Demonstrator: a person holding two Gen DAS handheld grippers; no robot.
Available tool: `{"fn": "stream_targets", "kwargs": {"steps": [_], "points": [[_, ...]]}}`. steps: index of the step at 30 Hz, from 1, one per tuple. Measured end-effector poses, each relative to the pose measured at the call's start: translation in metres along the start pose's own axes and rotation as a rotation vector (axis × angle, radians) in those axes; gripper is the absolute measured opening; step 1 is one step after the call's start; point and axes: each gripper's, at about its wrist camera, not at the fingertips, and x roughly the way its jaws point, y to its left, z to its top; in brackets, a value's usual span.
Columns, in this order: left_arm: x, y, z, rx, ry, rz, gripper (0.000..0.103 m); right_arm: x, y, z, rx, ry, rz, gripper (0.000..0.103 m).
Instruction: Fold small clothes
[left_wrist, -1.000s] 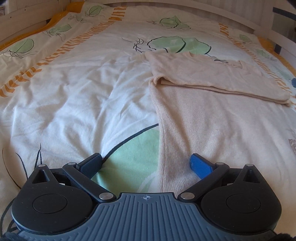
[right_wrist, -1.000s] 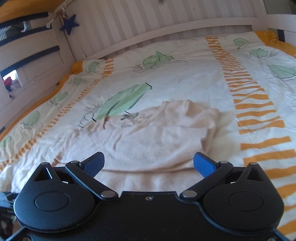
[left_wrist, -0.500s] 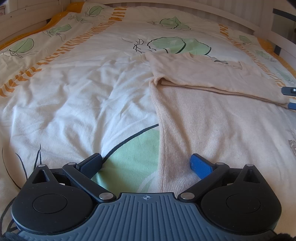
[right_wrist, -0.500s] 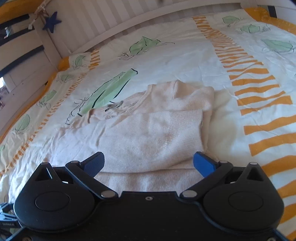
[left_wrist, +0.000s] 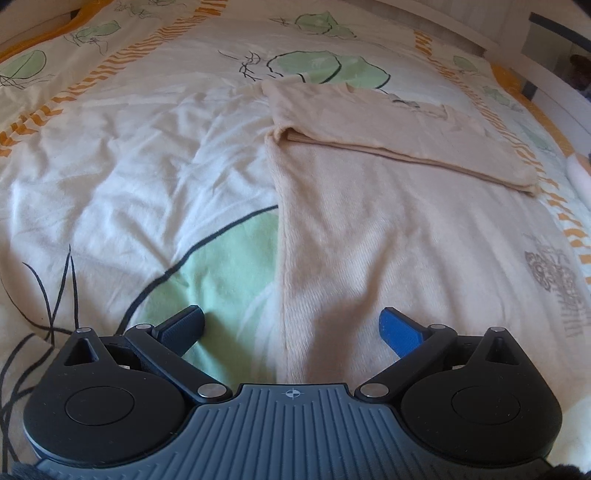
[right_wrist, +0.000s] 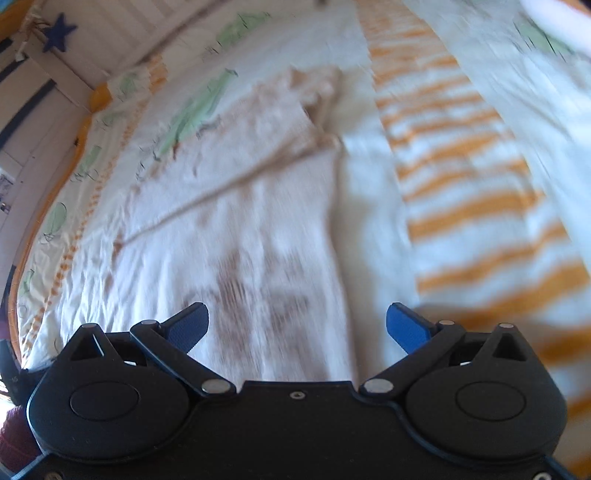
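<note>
1. The bed (left_wrist: 129, 177) is covered by a white quilt printed with green leaves and orange stripes, and a pale slatted bed frame (right_wrist: 122, 26) with a dark blue star (right_wrist: 59, 31) hanging on it rises beyond it.
2. A cream jumper (left_wrist: 388, 206) lies flat on the quilt directly ahead of the left gripper (left_wrist: 291, 326), its far part folded across itself into a band.
3. The left gripper hovers low with its jaws wide and empty; the jumper's near left edge runs between its fingers.
4. The right gripper (right_wrist: 297, 326) is also wide and holds nothing. Its view is now heavily blurred and sits lower and closer to the cloth than half a second ago, over the jumper's right edge. I judge both grippers are going for the near hem, for the next fold away from the person.
5. A grey printed emblem (left_wrist: 550, 273) shows to the right of the left gripper; any lettering is too small to read. No brand is legible.
</note>
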Motion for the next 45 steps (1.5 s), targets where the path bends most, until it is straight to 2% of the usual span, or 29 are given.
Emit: {"fn": "stream_targets", "kwargs": {"steps": [6,9,15,23,24,25,26,28,29,30,31,32,33,35,37,38,45], "points": [[-0.005,-0.01,-0.011,0.046,0.059,-0.034,0.102,-0.008,0.014,-0.023,-0.037,0.068,0.015,0.103],[-0.008,-0.007,-0.015,0.033,0.073,-0.055,0.102,-0.006,0.018,-0.033,-0.06,0.091,0.021,0.103],[-0.014,-0.003,-0.021,0.009,0.084,-0.084,0.102,-0.004,0.02,-0.039,-0.058,0.114,0.047,0.103],[-0.016,-0.01,-0.028,0.048,0.105,-0.102,0.1,0.001,0.022,-0.043,-0.072,0.137,0.064,0.103],[-0.016,-0.01,-0.027,0.046,0.104,-0.101,0.098,0.002,0.022,-0.044,-0.074,0.141,0.068,0.103],[-0.016,-0.009,-0.027,0.04,0.1,-0.098,0.088,0.002,0.022,-0.044,-0.077,0.144,0.073,0.103],[-0.017,-0.008,-0.027,0.033,0.093,-0.088,0.083,0.002,0.023,-0.044,-0.08,0.144,0.078,0.103],[-0.02,-0.003,-0.027,0.003,0.073,-0.069,0.056,0.002,0.023,-0.045,-0.083,0.14,0.088,0.103],[-0.021,-0.001,-0.027,-0.014,0.068,-0.076,0.05,0.002,0.023,-0.046,-0.083,0.138,0.09,0.102],[-0.022,0.005,-0.025,-0.037,0.069,-0.093,0.044,0.001,0.022,-0.046,-0.079,0.136,0.093,0.099],[-0.022,0.008,-0.025,-0.055,0.07,-0.105,0.037,0.001,0.021,-0.046,-0.069,0.138,0.098,0.086],[-0.022,0.01,-0.024,-0.068,0.07,-0.112,0.034,0.002,0.018,-0.046,-0.054,0.145,0.106,0.067],[-0.022,0.011,-0.024,-0.078,0.07,-0.118,0.029,0.002,0.015,-0.047,-0.038,0.153,0.108,0.059],[-0.022,0.01,-0.024,-0.075,0.067,-0.133,0.022,0.002,0.012,-0.048,-0.026,0.156,0.112,0.033],[-0.023,0.008,-0.023,-0.069,0.056,-0.155,0.009,0.0,0.014,-0.048,-0.038,0.149,0.125,0.027],[-0.025,0.008,-0.023,-0.067,0.048,-0.164,0.007,-0.002,0.016,-0.048,-0.047,0.136,0.133,0.026],[-0.043,0.012,-0.018,-0.128,-0.065,-0.241,0.006,-0.03,0.021,-0.042,-0.051,-0.038,0.262,0.022]]}}
